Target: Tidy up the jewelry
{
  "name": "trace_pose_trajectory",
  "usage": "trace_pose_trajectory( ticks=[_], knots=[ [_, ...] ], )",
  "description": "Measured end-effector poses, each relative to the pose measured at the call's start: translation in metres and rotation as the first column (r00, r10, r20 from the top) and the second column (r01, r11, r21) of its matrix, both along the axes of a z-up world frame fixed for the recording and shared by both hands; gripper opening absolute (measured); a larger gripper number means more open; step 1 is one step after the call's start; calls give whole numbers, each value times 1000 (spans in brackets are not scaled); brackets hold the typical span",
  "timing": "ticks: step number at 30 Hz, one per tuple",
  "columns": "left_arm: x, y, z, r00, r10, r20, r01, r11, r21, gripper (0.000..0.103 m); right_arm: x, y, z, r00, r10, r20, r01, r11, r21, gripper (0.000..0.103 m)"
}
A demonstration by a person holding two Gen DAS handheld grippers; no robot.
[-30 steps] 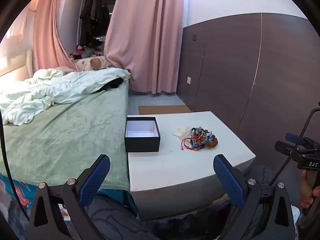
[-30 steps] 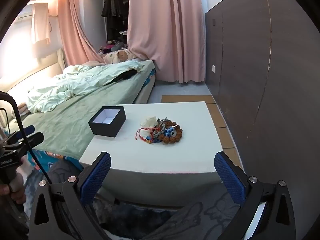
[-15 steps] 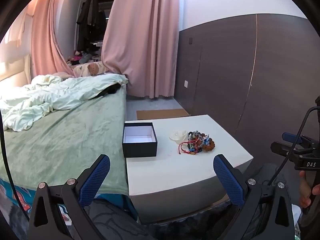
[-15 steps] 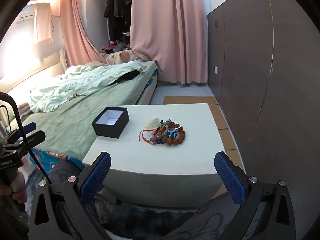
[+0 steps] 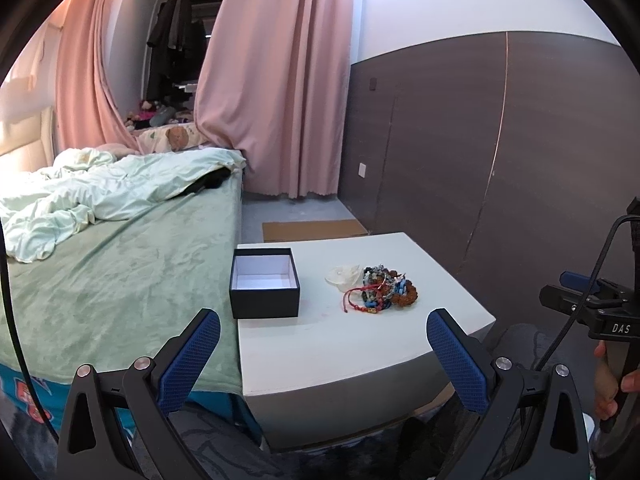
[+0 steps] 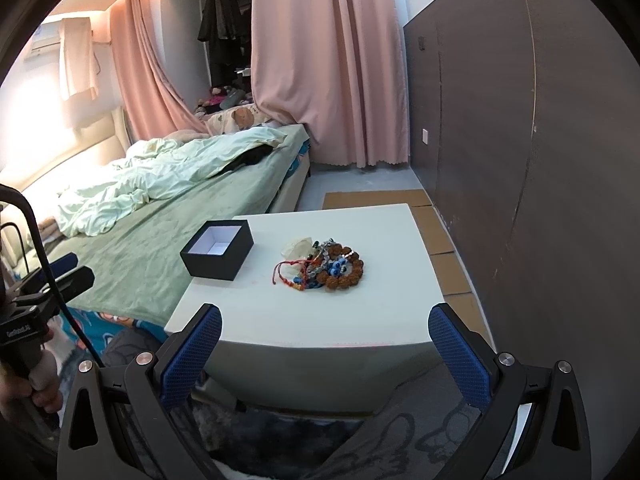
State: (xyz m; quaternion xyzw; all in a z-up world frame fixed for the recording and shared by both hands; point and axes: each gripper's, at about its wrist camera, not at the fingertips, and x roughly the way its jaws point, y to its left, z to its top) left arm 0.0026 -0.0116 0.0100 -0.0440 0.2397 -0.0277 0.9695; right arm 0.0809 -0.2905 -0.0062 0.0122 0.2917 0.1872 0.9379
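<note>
A heap of beaded bracelets and red cords (image 5: pixel 380 290) lies on the low white table (image 5: pixel 340 344), right of an open, empty black box with a white inside (image 5: pixel 264 282). The heap (image 6: pixel 326 266) and box (image 6: pixel 218 248) also show in the right wrist view. My left gripper (image 5: pixel 322 354) is open and empty, held short of the table's near edge. My right gripper (image 6: pixel 324 350) is open and empty, also before the near edge. Each gripper shows at the edge of the other's view.
A bed with a green blanket (image 5: pixel 112 268) and rumpled duvet stands against the table's left side. A dark panelled wall (image 6: pixel 520 160) runs along the right. Cardboard sheets (image 6: pixel 440 236) lie on the floor by it. Pink curtains hang behind.
Both grippers have drifted slightly closer to the table and tilted a little; the table and jewelry sit somewhat larger in view. Nothing on the table has moved.
</note>
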Motion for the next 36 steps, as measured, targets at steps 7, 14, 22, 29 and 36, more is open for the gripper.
trace_pose_trajectory(
  ticks=[7,14,22,29,36],
  knots=[
    [1,-2,3,999,-21,27,21,1000,-6,103,-4,1,1,1000,-22,11,22,1000,-2,103],
    [4,-6,1,1000,-27,11,27,1000,11,103,-1,-2,-5,1000,-21,-6,21,1000,17,103],
    [3,-3,-1,1000,-27,9,27,1000,-5,103,-4,-9,-4,999,-43,1,43,999,19,103],
    [1,-3,-1,999,-28,20,28,1000,-13,103,-7,-11,1,998,-53,18,52,998,19,103],
    [0,-3,0,999,-29,24,30,1000,-10,103,-9,-12,2,998,-54,24,54,998,20,103]
  ],
)
